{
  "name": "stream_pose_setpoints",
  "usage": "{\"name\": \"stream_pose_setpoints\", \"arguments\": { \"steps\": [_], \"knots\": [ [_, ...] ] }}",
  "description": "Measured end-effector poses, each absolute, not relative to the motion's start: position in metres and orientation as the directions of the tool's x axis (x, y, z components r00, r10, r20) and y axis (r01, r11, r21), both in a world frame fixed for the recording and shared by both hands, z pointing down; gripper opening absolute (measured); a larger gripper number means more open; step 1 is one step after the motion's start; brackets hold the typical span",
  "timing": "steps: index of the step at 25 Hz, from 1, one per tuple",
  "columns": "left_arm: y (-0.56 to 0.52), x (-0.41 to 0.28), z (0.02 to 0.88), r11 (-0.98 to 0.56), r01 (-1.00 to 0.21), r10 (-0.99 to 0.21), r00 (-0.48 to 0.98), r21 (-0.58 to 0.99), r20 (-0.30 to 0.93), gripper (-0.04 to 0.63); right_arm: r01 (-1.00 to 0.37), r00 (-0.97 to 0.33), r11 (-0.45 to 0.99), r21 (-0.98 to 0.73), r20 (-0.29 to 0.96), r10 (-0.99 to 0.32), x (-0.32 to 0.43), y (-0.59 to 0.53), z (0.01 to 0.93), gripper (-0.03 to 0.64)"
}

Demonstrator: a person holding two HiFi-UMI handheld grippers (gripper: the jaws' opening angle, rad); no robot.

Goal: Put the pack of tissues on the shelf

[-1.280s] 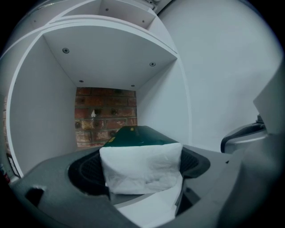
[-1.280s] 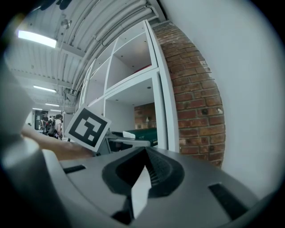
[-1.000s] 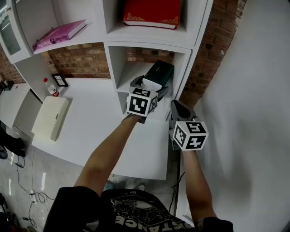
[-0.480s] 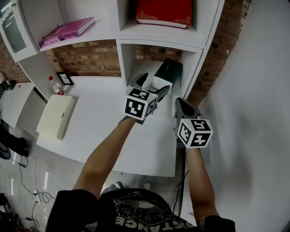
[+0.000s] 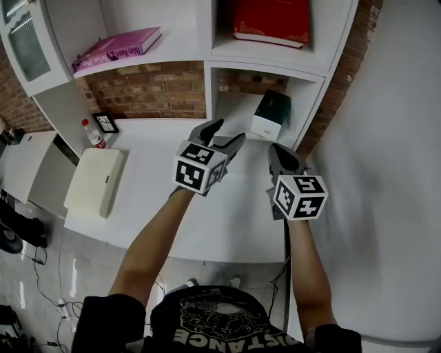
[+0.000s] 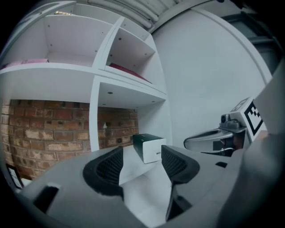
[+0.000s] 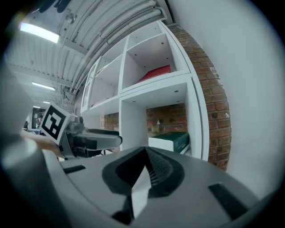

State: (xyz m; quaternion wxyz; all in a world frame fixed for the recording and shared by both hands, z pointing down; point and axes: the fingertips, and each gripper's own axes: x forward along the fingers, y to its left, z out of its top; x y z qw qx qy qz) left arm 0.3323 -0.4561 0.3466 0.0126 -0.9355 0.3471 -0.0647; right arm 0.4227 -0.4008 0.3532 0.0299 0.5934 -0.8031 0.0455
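Note:
The pack of tissues, dark green with a white end, lies in the lower cubby of the white shelf; it also shows as the pack of tissues and the pack of tissues. My left gripper hovers over the table in front of the cubby, well clear of the pack. Its jaws are closing with nothing between them. In the left gripper view my left gripper frames the pack far beyond its pads. My right gripper stands shut and empty to the right.
A red book lies in the cubby above, a pink book on the shelf to the left. On the white table are a cream box, a small bottle and a framed card. A brick wall stands behind.
The left gripper has let go of the pack, which stays in the cubby, and has drawn back toward me over the table. Its jaws have narrowed. The right gripper barely moved.

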Motion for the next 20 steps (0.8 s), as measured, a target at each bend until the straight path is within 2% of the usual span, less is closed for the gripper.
{"name": "stream_pose_setpoints", "arguments": {
  "steps": [3, 5, 8, 16, 20],
  "knots": [
    [-0.447, 0.315, 0.344, -0.77, -0.633, -0.638, 0.762, -0.083, 0.112, 0.26, -0.96, -0.28, 0.278, -0.035, 0.099, -0.955, 0.412, -0.397, 0.35, 0.005],
    [-0.442, 0.302, 0.344, -0.769, -0.632, -0.639, 0.761, -0.091, 0.111, 0.204, -0.961, -0.275, 0.273, -0.033, 0.094, -0.957, 0.404, -0.393, 0.348, 0.005],
    [-0.435, 0.283, 0.346, -0.762, -0.639, -0.648, 0.753, -0.106, 0.115, 0.174, -0.963, -0.27, 0.269, -0.025, 0.086, -0.959, 0.393, -0.387, 0.344, 0.005],
    [-0.422, 0.254, 0.351, -0.753, -0.647, -0.658, 0.743, -0.125, 0.119, 0.003, -0.962, -0.271, 0.272, 0.005, 0.082, -0.959, 0.373, -0.373, 0.336, 0.003],
    [-0.42, 0.246, 0.354, -0.747, -0.65, -0.664, 0.737, -0.137, 0.128, 0.001, -0.961, -0.274, 0.276, 0.021, 0.084, -0.958, 0.368, -0.368, 0.335, 0.003]
  ]
}}
